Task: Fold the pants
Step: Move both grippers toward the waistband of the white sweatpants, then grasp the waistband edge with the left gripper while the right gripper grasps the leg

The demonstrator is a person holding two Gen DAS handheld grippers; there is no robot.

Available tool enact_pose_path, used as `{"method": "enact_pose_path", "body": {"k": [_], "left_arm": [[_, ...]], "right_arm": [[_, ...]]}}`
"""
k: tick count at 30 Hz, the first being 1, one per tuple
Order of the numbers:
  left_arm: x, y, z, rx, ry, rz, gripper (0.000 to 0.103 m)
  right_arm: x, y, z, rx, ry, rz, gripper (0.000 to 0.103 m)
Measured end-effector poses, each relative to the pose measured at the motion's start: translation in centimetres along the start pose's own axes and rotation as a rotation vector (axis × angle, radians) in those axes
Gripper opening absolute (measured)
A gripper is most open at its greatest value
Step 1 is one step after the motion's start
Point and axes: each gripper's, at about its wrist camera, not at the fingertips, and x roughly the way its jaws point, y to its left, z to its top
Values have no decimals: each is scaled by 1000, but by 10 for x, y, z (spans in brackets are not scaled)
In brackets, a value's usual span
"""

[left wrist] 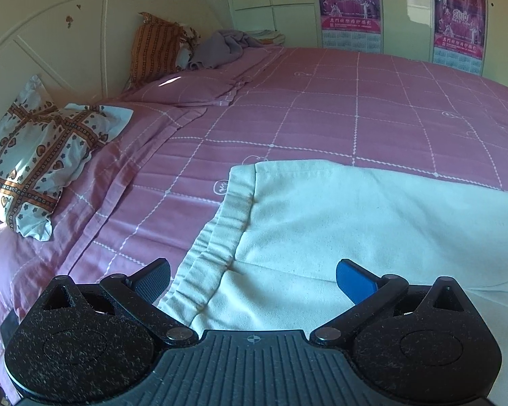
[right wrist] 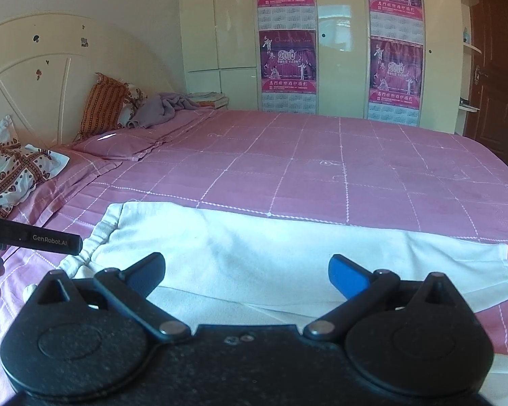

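Pillows [left wrist: 40, 155], posters [right wrist: 286, 64], perhaps blanket [left wrist: 220, 45].

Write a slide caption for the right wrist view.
Open right claw above white pants laid flat on a pink bedspread.

A wide bed [right wrist: 321, 169] covered with a pink checked spread [left wrist: 355, 108] carries everything. White pants [right wrist: 254, 253] lie flat along its near edge, the waistband [left wrist: 220, 230] to the left and the leg ends to the right. At the far left, by the headboard, lie a patterned heart pillow [left wrist: 40, 162], an orange striped pillow [left wrist: 155, 47] and a crumpled grey-purple cloth [left wrist: 220, 47].
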Motion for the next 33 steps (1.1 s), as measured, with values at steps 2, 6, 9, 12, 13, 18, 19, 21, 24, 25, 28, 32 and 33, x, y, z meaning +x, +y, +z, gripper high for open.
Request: {"method": "enact_pose_path", "body": {"k": [2, 6, 9, 12, 13, 18, 19, 21, 24, 25, 28, 32, 33], "left_arm": [[17, -1, 5, 12, 13, 3, 103], [59, 5, 17, -9, 60, -7, 103], [92, 12, 25, -23, 92, -6, 103], [121, 20, 32, -47, 113, -23, 103], [131, 23, 34, -53, 123, -45, 103], [173, 24, 44, -42, 164, -67, 102], [180, 24, 45, -37, 161, -75, 102], [198, 25, 47, -43, 180, -84, 102], [224, 23, 48, -21, 251, -131, 75], [232, 24, 47, -33, 268, -148, 75], [244, 27, 48, -61, 269, -178, 75], [244, 18, 44, -37, 251, -193, 67], [243, 18, 44, -34, 247, -195, 65]], "right_arm": [[13, -2, 1, 6, 6, 15, 103], [45, -9, 5, -3, 6, 50, 102], [75, -13, 10, -30, 26, 67, 99], [107, -17, 15, -42, 60, 100, 94], [117, -18, 16, -41, 72, 112, 93], [166, -13, 24, -76, 132, 159, 89], [176, -11, 25, -97, 139, 169, 88], [199, -7, 30, -146, 167, 181, 87], [232, -4, 38, -200, 218, 184, 86], [242, -5, 41, -205, 229, 190, 86], [267, -7, 49, -219, 251, 204, 86], [298, -6, 55, -264, 288, 177, 84], [308, -6, 55, -277, 310, 176, 78]]}}
